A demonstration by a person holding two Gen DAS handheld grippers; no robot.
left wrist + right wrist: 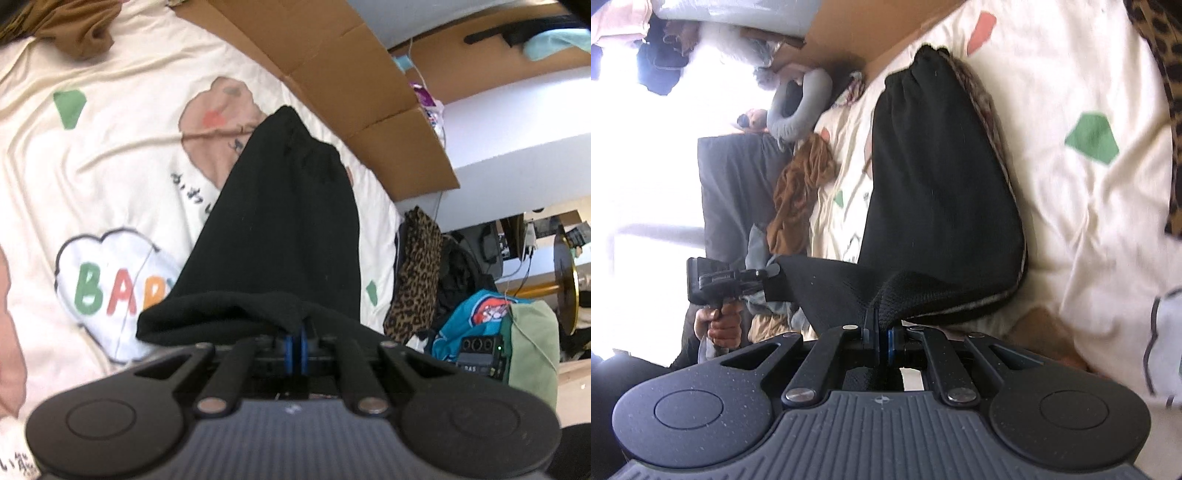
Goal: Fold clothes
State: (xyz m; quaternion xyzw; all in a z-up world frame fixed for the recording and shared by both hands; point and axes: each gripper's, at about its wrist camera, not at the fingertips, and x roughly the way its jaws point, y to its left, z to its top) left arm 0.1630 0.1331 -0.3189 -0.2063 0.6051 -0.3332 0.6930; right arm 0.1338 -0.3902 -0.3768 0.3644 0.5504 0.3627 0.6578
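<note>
Two grippers pinch the black pants on the bed

The left gripper (294,334) and the right gripper (878,326) each squeeze tight on one edge of the black pants (284,229). The pants lie stretched over the cream cartoon blanket (110,155), with a brown cloth (79,31) bunched at the blanket's far end.

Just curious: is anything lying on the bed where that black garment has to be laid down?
Nothing visible does. Both claws grip the black garment, and the cream quilt beside it looks bare.
</note>
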